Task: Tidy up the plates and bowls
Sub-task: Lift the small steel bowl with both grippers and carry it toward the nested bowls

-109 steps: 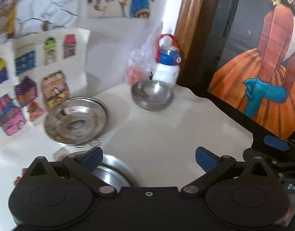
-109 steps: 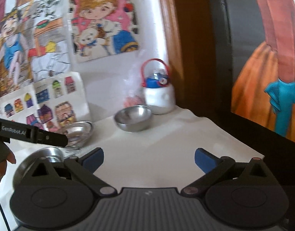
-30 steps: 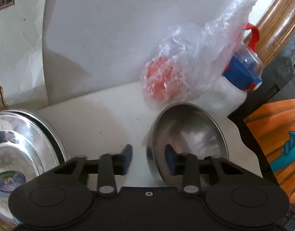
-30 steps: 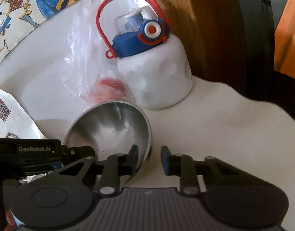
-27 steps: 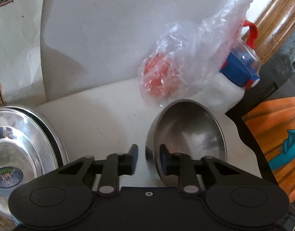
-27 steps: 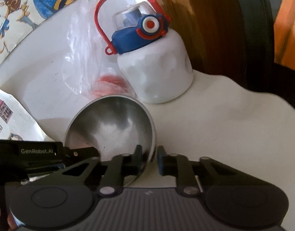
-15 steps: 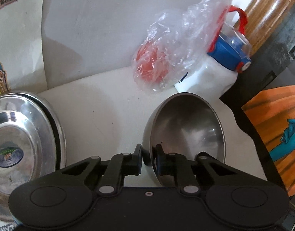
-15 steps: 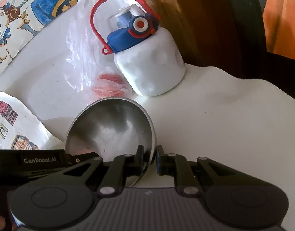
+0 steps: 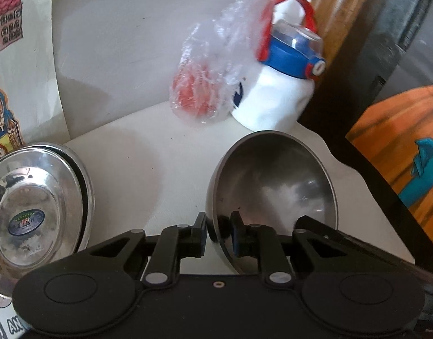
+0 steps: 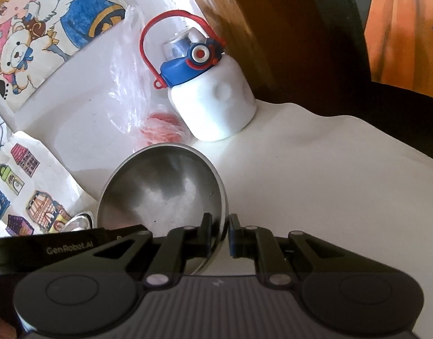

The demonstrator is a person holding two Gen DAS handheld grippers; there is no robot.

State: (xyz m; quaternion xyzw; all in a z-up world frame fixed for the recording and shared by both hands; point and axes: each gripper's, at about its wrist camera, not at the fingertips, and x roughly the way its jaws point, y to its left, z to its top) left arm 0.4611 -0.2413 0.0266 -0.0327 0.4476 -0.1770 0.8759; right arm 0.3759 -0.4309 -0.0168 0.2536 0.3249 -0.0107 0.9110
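A steel bowl (image 9: 273,180) hangs tilted just above the white table (image 9: 137,163), its hollow facing the cameras. My left gripper (image 9: 218,231) pinches the bowl's left rim, one pad outside and one inside; its jaws are opening slightly, with the rim still between the pads. In the right wrist view the same bowl (image 10: 163,189) has its right rim clamped by my right gripper (image 10: 220,231), which is shut on it. A stack of steel plates (image 9: 33,212) with a blue sticker lies at the left on the table.
A white bottle with a blue lid and red strap (image 9: 275,104) stands against the back wall, beside a clear plastic bag with something red in it (image 9: 205,90). Drawings hang on the wall at the left. The table's dark right edge (image 9: 386,203) is close.
Both grippers, wide open and far from the bowl earlier, have shut on its rim. The bowl has tipped up and moved away from the bottle and bag.
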